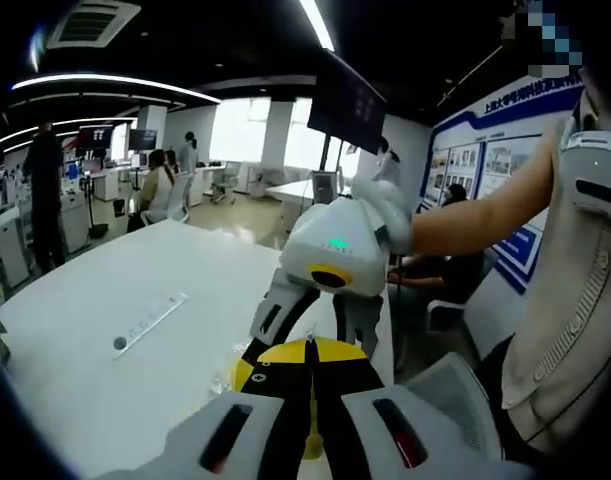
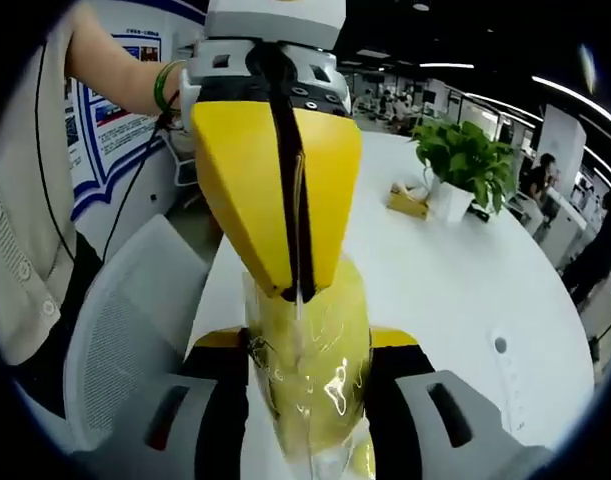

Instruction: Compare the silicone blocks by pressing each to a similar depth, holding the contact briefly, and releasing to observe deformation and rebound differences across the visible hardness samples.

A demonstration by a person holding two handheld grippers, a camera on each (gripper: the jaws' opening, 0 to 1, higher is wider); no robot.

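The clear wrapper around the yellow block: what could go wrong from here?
1. The left tongs pinch the clear wrapper at its top while the right tongs clamp the yellow block inside. Pulling apart may tear the film.
2. This happens near the table edge, beside the chair. If the grip slips, the block could fall off.

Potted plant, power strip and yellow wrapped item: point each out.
Potted plant (image 2: 463,160): right gripper view, on its green leaves.
Power strip (image 1: 150,323): left gripper view, on its middle.
Yellow wrapped item (image 2: 310,385): right gripper view, on its shiny plastic wrapping.
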